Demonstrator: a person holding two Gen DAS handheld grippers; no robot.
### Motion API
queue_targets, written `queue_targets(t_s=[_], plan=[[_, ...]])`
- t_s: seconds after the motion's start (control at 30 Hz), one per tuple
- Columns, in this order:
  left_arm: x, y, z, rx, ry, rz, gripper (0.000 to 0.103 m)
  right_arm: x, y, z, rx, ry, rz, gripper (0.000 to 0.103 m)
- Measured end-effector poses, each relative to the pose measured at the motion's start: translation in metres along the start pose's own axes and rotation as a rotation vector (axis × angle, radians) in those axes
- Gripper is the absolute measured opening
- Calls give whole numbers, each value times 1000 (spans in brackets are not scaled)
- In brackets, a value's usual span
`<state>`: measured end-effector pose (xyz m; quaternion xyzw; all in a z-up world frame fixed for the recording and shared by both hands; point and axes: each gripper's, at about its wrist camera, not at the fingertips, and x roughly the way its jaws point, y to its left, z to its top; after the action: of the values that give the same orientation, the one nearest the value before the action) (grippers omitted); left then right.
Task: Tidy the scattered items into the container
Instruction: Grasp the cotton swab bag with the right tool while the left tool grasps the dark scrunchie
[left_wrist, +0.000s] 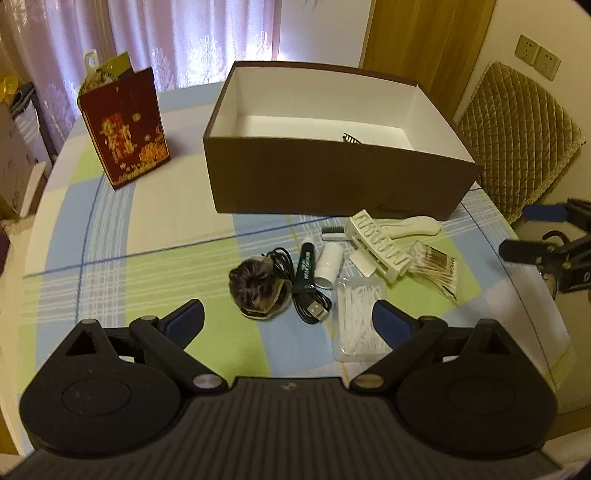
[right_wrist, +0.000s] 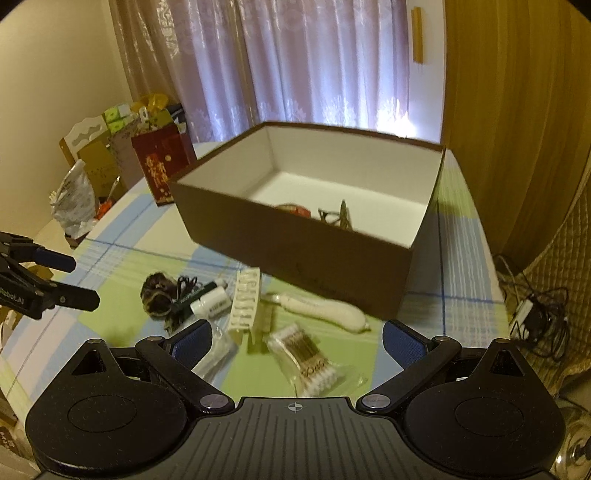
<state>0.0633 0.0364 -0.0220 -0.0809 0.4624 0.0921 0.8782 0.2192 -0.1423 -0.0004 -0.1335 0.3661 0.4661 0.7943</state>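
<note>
A brown box (left_wrist: 332, 184) with a white inside stands at the back of the table; in the right wrist view the box (right_wrist: 295, 251) holds a few small items. In front of it lie a dark hair bun (left_wrist: 255, 284), a black USB cable (left_wrist: 310, 306), a green tube (left_wrist: 306, 266), a white bottle (left_wrist: 328, 266), a cream comb rack (left_wrist: 380, 243), a cream handled brush (right_wrist: 325, 308), a cotton swab pack (right_wrist: 306, 358) and a clear pack of white sticks (left_wrist: 358, 321). My left gripper (left_wrist: 288, 317) is open above them. My right gripper (right_wrist: 295, 339) is open over the swab pack.
A dark red gift bag (left_wrist: 125, 125) stands at the back left of the checked tablecloth (left_wrist: 110, 240). A quilted chair back (left_wrist: 517, 140) is at the right. Bags and boxes (right_wrist: 92, 173) crowd the floor beyond the table's left edge. Cables (right_wrist: 539, 317) lie right.
</note>
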Motion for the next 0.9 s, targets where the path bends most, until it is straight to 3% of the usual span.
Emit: queue_targets(t_s=[0.4, 0.8, 0.83, 0.87, 0.9], plan=[[19, 5, -4, -23, 33, -5, 95, 28, -9, -20, -6, 71, 12, 103], [34, 14, -5, -38, 60, 3, 95, 60, -15, -24, -102, 129, 19, 103], [35, 16, -5, -40, 60, 7, 95, 63, -15, -24, -113, 133, 21, 96], [36, 18, -5, -43, 61, 11, 95, 66, -16, -24, -121, 143, 31, 78], [37, 20, -5, -45, 63, 17, 95, 69, -18, -23, -121, 154, 38, 76]])
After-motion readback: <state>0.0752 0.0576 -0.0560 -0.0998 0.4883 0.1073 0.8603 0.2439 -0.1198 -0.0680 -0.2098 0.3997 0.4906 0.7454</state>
